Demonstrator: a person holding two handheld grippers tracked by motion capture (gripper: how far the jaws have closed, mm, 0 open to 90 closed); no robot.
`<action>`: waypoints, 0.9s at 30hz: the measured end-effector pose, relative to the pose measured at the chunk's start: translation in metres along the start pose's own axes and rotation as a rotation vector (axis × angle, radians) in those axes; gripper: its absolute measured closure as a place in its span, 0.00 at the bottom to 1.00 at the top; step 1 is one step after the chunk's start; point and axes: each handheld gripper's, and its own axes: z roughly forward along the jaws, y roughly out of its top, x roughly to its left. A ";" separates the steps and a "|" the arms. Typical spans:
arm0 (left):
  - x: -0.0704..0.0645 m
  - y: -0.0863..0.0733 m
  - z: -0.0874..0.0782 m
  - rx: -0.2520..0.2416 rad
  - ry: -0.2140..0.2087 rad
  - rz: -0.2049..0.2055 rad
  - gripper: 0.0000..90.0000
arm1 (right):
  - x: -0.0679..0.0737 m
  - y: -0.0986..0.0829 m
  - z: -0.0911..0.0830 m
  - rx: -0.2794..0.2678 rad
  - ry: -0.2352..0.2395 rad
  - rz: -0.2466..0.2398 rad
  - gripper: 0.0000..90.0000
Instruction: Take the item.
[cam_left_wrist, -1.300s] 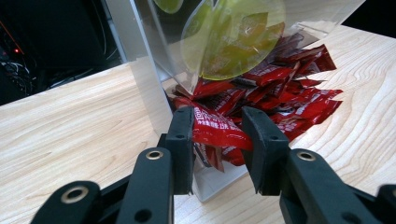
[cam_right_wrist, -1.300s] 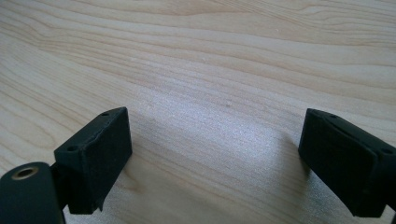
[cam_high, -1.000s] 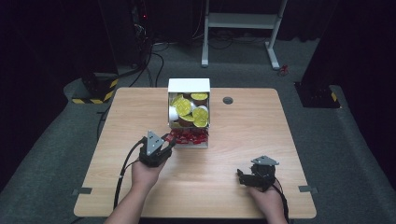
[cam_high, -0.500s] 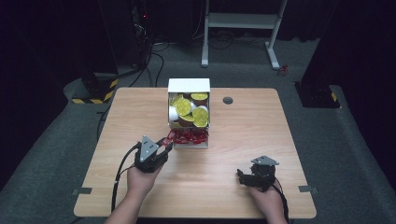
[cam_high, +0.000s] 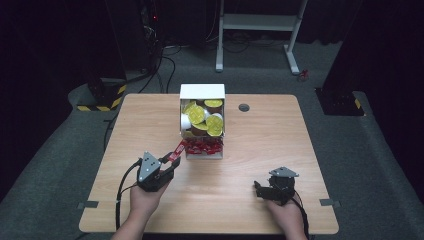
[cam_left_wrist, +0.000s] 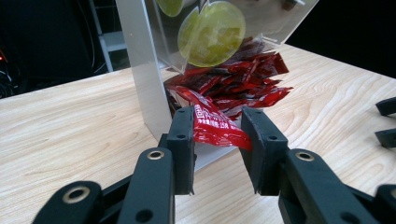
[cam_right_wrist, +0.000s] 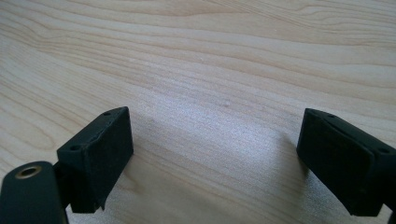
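Observation:
A white-and-clear dispenser box (cam_high: 202, 92) stands mid-table, holding yellow-lidded cups (cam_high: 199, 116) above a pile of red packets (cam_high: 206, 146) at its open front. My left gripper (cam_high: 172, 159) is shut on one red packet (cam_high: 176, 151) just left of the box's front. In the left gripper view the red packet (cam_left_wrist: 212, 127) is crumpled between the jaws of the left gripper (cam_left_wrist: 217, 136), with the pile (cam_left_wrist: 240, 84) and the box wall (cam_left_wrist: 140, 65) behind. My right gripper (cam_high: 257, 189) rests open near the front right, with bare wood between the jaws of the right gripper (cam_right_wrist: 215, 158).
The wooden table (cam_high: 280, 135) has a small dark round grommet (cam_high: 244, 107) right of the box. A white frame (cam_high: 260, 22) and cables lie on the floor beyond the far edge. The right gripper's jaws (cam_left_wrist: 385, 121) show at the left gripper view's right edge.
My left gripper has drawn back toward the near-left, away from the box, with the red packet in its jaws. The right gripper has stayed put.

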 end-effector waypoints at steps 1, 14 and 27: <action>0.000 0.000 0.000 0.000 0.000 0.000 0.74 | 0.000 0.000 0.000 0.000 0.000 0.000 0.12; 0.004 -0.003 -0.018 -0.029 -0.015 -0.024 0.74 | 0.000 0.000 0.000 0.000 0.000 0.005 0.12; 0.005 0.000 -0.036 -0.065 -0.024 -0.045 0.74 | 0.000 0.000 0.000 0.000 0.000 0.005 0.12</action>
